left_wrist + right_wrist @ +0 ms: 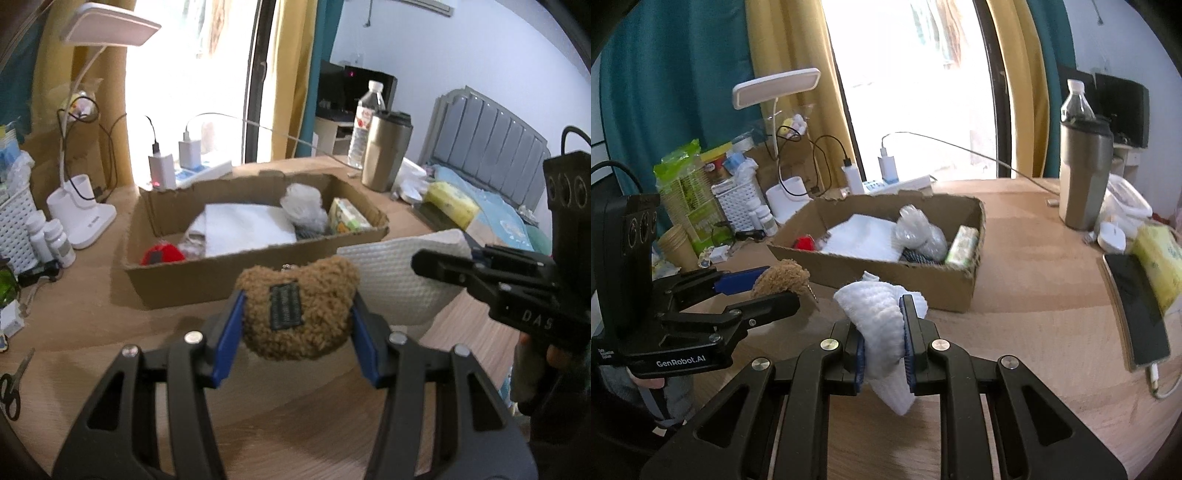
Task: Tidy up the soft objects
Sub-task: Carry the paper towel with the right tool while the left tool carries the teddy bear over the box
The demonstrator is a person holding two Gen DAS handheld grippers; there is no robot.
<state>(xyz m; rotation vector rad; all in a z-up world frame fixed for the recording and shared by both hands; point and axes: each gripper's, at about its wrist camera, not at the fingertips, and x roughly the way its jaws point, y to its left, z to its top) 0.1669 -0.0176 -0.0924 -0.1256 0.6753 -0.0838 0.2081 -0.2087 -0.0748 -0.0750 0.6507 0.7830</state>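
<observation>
The left gripper [297, 328] clamps a fuzzy brown plush pouch [299, 306], its dark label seen only there. The right gripper [882, 343] pinches a white textured cloth [879, 325]; a black phone [1137, 314] shows only here.

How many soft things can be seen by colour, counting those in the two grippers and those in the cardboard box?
Brown: 1, fuzzy pouch in the left gripper
White: 2, cloth in the right gripper; folded sheet in the cardboard box
Red: 1, plush item in the box
Grey-white: 1, bundle in the box
Total: 5
</observation>
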